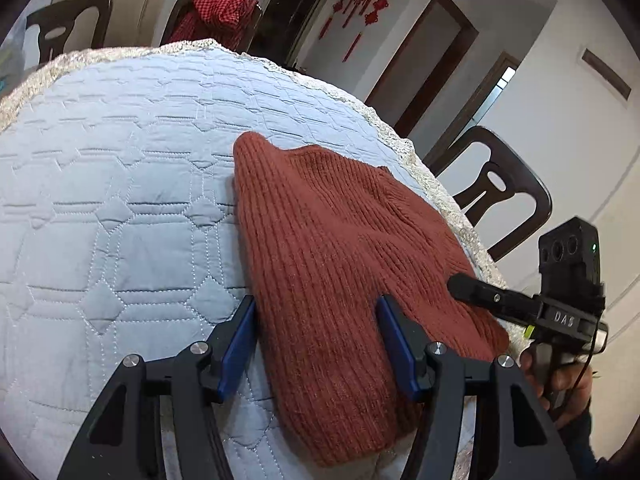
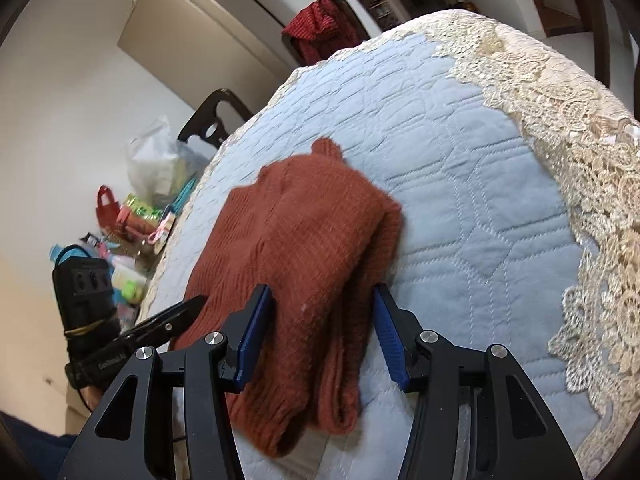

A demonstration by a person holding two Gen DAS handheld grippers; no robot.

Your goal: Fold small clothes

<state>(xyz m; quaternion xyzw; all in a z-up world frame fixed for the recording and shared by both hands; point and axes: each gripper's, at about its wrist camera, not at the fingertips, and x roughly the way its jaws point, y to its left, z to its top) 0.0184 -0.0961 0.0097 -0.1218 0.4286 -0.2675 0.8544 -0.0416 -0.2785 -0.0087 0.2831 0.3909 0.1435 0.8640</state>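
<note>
A rust-red ribbed knit sweater (image 1: pixel 328 240) lies folded into a long bundle on the light blue quilted table cover (image 1: pixel 120 168). My left gripper (image 1: pixel 317 304) is open, its blue pads standing either side of the sweater's near end without pressing it. My right gripper (image 2: pixel 321 292) is open too and straddles the other near part of the sweater (image 2: pixel 312 232), where rolled folds lie between its pads. In the left wrist view, the right gripper's black finger (image 1: pixel 472 288) rests at the sweater's right edge. In the right wrist view, the left gripper's finger (image 2: pixel 180 314) shows at the left edge.
A cream lace border (image 2: pixel 560 168) rims the round table. Dark chairs (image 1: pixel 500 188) stand around it, one draped with a red checked cloth (image 1: pixel 216 12). Bags and packets (image 2: pixel 152 200) are piled beside the table on the left. A hand (image 1: pixel 560 384) holds the right gripper.
</note>
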